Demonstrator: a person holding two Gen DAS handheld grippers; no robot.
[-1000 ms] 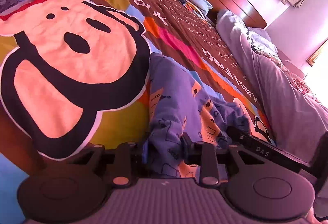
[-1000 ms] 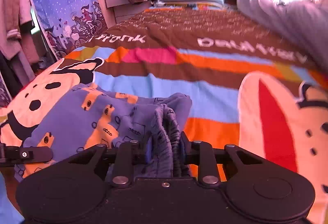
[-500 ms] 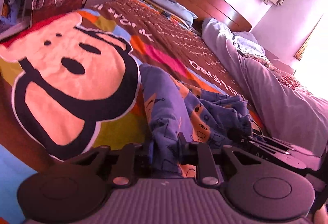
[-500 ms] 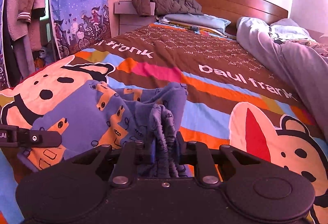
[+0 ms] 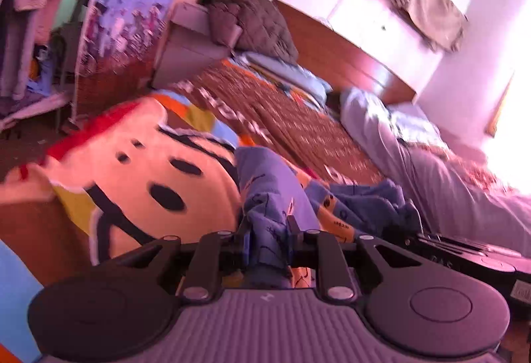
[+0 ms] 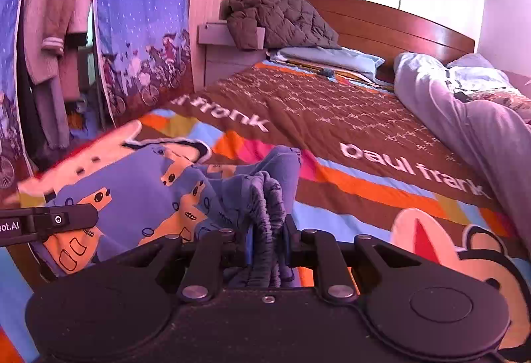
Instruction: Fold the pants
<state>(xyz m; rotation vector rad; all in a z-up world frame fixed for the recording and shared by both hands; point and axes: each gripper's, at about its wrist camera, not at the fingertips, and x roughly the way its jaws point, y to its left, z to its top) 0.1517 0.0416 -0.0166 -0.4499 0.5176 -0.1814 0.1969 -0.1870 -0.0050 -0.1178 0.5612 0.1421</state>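
Blue pants [image 6: 139, 183] with orange car prints lie bunched on the colourful bedspread [image 6: 365, 144]. My right gripper [image 6: 267, 230] is shut on their gathered elastic waistband, which stands up between the fingers. In the left wrist view my left gripper [image 5: 265, 230] is shut on another blue fold of the pants [image 5: 268, 183], lifted off the bed. The other gripper shows at each view's edge: the left one [image 6: 49, 220] in the right wrist view, the right one [image 5: 464, 250] in the left wrist view.
A grey duvet [image 6: 464, 117] lies along the bed's right side, pillows [image 6: 325, 57] and a brown quilted jacket [image 6: 278, 18] by the wooden headboard [image 6: 398, 24]. A blue curtain [image 6: 139, 18] and hanging clothes [image 6: 56, 14] stand left of the bed.
Both grippers closed tighter on the fabric and rose, lifting the pants. More of the room and wall shows now than before.
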